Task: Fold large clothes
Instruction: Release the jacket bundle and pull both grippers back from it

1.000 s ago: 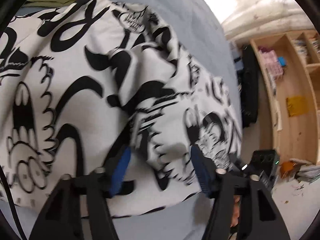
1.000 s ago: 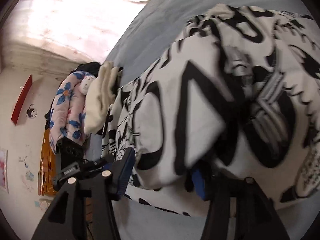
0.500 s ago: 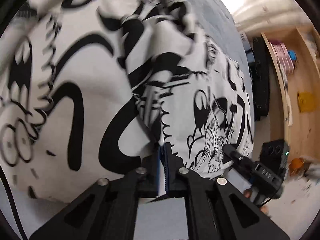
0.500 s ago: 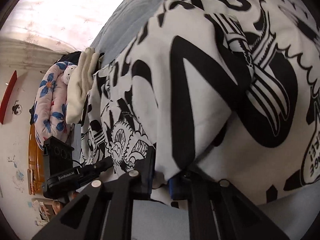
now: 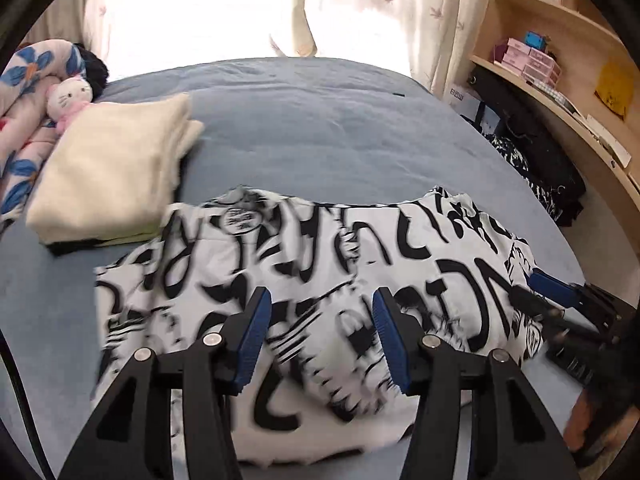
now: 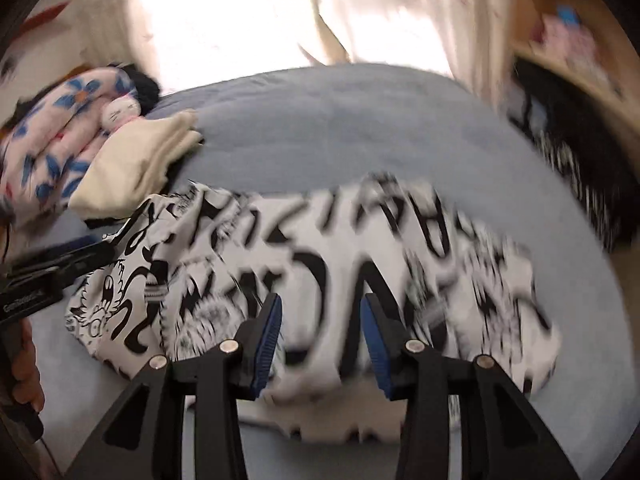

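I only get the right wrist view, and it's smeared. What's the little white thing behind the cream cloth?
Observer: A cat plush in a pink outfit, propped against a floral blanket.
Operator: And that pink smudge top right?
Observer: Stacked pink boxes on a wooden shelf.
Operator: Anything my picture cuts off?
Observer: Yes, a yellow cloth farther right on that shelf.
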Tool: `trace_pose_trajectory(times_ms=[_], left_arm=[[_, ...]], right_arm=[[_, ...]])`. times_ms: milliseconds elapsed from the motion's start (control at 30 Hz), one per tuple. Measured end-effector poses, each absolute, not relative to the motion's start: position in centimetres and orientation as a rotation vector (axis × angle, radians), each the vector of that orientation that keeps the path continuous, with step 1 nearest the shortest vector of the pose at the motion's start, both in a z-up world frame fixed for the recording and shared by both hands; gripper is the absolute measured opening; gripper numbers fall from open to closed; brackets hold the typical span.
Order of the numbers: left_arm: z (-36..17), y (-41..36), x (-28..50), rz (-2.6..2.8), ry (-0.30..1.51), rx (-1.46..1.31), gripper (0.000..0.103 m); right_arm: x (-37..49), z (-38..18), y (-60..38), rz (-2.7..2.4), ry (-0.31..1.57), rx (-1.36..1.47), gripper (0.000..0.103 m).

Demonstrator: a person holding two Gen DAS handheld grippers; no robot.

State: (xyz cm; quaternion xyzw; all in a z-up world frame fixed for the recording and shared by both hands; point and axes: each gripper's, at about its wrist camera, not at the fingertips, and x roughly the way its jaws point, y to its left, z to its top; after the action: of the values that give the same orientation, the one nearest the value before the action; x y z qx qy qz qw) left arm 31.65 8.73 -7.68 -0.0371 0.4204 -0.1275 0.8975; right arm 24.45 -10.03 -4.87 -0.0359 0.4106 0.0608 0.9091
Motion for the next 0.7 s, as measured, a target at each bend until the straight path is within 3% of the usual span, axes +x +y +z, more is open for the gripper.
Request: trace_pose_trajectory(times_ms=[100, 133, 333, 500, 700], left_arm=[[-9.8, 7.6, 33.8, -0.271, 0.884, -0.114, 0.051], [-10.8, 7.2, 34.4, -0.25, 0.888, -0.114, 0.046], [-17.5, 7.6, 37.5, -0.135, 1.031, -0.096, 0.047], [-18.3, 8.1, 36.4, -0.118, 0.971, -0.004, 0.047], [-18.5, 8.3, 36.6, -0.094, 0.966, -0.02, 0.047]], right_arm=[[27.2, -6.4, -7.5, 0.166, 0.818, -0.095, 0.041], [27.9, -7.1, -7.0, 0.161, 0.823, -0.097, 0.04], [30.9, -12.9, -10.7, 0.028, 0.94, -0.095, 0.036], [29.7, -14.6, -16.7, -0.099, 0.955, -0.072, 0.037], [29.4, -14.7, -17.4, -0.094, 0.955, -0.032, 0.042]])
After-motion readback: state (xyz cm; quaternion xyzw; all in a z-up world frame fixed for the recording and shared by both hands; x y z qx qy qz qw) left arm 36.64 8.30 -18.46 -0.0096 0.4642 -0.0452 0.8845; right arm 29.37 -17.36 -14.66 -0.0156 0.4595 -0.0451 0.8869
